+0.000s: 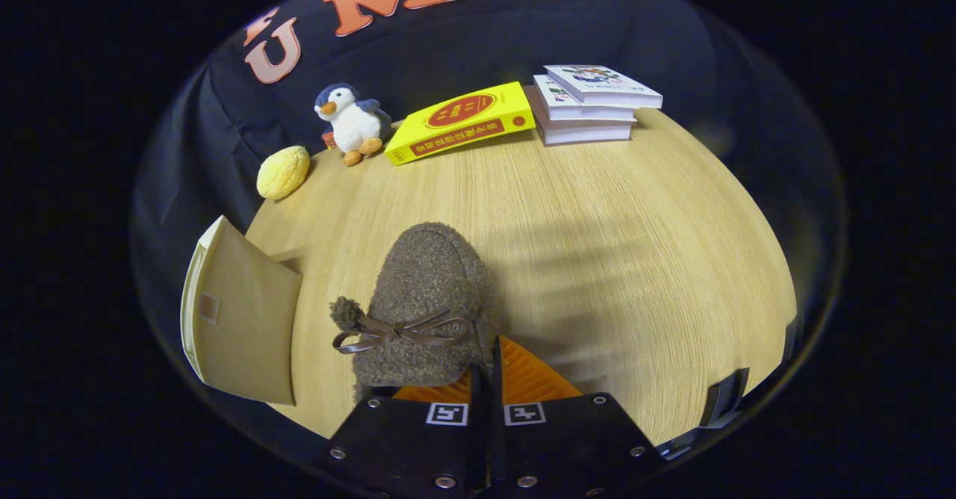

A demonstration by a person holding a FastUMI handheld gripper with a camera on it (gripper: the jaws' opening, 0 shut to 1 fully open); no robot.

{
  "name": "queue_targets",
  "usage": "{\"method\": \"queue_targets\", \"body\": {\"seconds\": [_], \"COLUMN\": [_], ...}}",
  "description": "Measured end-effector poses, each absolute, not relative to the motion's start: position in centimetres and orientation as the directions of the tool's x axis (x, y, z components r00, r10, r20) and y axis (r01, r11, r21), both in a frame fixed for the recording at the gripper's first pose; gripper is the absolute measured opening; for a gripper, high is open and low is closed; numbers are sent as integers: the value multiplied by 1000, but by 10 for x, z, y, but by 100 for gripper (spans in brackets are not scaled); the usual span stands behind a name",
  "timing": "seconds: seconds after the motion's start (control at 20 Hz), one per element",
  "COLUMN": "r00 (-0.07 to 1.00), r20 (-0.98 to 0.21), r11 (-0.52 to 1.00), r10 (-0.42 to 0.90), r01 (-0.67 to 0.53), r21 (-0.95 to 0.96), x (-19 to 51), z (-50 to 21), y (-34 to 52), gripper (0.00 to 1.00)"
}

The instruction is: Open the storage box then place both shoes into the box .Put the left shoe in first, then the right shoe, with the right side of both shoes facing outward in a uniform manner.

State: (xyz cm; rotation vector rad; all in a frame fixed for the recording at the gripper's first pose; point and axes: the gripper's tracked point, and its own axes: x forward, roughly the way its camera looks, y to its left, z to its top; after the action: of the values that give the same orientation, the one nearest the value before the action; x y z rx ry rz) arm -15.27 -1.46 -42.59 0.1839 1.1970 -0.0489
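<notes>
One fuzzy brown shoe point(429, 301) in the tongs point(485, 383), which are clamped on its rim. One box point(243, 320) left; three stacked books point(590, 107) and one yellow book point(463, 122) far on the surface point(635, 245); titles illegible.

- A light wooden table point(597, 208) with fine grain running away from the camera carries everything here.
- A small plush penguin point(349, 120), dark blue with a white belly and orange beak and feet, stands upright at the far side of the table, against the black cloth wall.
- A round, bumpy yellow bun-shaped toy point(283, 172) lies near the penguin, apart from it, at the table's edge.
- A flat yellow book with a red oval on its cover point(461, 122) lies beside the penguin, its far end close to the stack.
- A stack of three white books point(590, 103) sits beside the yellow book, the top one skewed.
</notes>
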Motion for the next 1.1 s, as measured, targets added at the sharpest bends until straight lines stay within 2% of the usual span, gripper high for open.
{"method": "queue_targets", "body": {"seconds": [0.5, 0.7, 1.1], "r00": [387, 378, 342], "r20": [-898, -897, -904], "r11": [972, 971, 966], "r10": [207, 230, 256], "r01": [26, -29, -58], "r21": [235, 237, 252], "x": [-116, -108, -101], "z": [-335, -329, -336], "y": [140, 199, 293], "gripper": [3, 3, 3]}}
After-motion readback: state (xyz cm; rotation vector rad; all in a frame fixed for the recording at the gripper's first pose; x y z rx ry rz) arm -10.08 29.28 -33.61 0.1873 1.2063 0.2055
